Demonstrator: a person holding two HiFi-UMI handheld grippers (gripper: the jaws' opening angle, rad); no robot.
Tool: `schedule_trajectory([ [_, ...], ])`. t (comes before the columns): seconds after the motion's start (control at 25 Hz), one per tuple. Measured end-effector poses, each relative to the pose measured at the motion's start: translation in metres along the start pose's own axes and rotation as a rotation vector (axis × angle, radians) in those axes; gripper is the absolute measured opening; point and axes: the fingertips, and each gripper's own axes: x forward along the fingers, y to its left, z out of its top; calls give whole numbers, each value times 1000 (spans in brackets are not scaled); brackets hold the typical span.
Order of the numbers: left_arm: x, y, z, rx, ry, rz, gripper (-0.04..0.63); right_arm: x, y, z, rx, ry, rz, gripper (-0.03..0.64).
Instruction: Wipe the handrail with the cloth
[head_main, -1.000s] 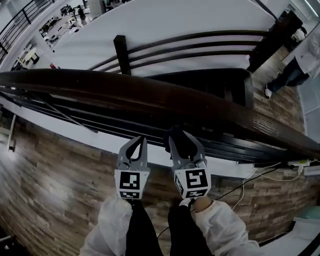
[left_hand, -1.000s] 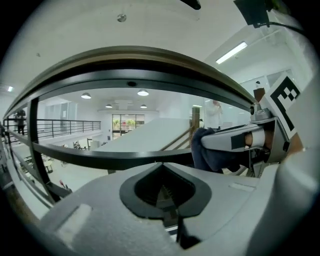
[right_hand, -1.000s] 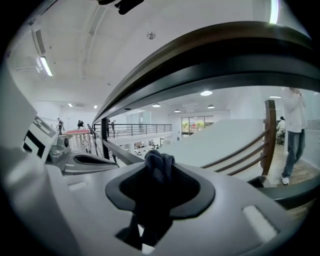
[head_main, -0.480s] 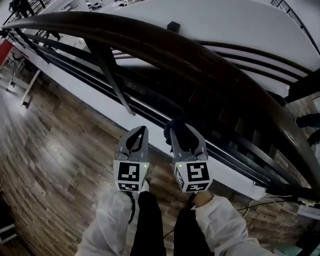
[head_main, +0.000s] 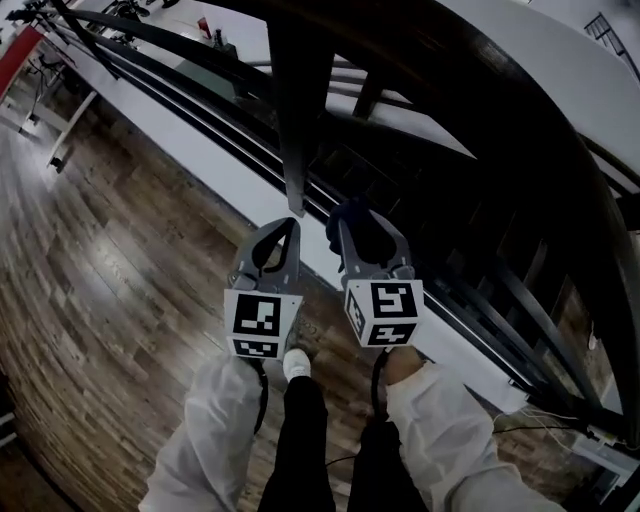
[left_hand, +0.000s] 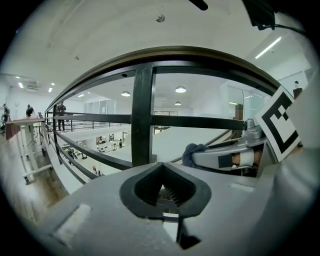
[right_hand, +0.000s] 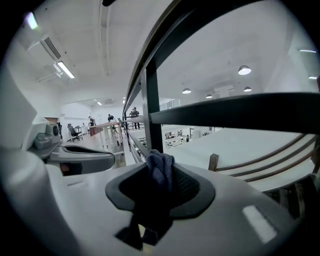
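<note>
Now cloth (right_hand: 161, 167) is pinched in right claw (right_hand: 160, 176); left claw (left_hand: 161, 175) is closed, empty. Cloth should be pressed flat onto handrail (head_main: 520, 120) above the claws.

The handrail (head_main: 520, 120) is dark, glossy polished wood; its post (head_main: 297, 120) is matt black metal. The floor (head_main: 110, 250) is wood-grain plank with a soft sheen. The cloth (right_hand: 161, 170) is soft, nubby blue-grey fabric.

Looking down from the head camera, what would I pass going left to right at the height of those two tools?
From the left: wooden floor → left tool, shut and empty → right tool, shut on the cloth → handrail.
</note>
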Motion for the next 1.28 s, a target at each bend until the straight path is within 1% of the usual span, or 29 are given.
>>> schedule_trajectory([
  [0.2,22,22,-13,19,10,-20,0,44,8,-4,-8,20,1,129],
  [0.6,51,68,-19,7,19,-20,0,111,16,-14,-3,67,-20,129],
  [0.88,57,80,-20,-2,20,-11,0,118,9,-26,19,92,-46,129],
  [1.28,51,70,-26,4,36,-28,0,117,8,-29,39,115,-56,129],
])
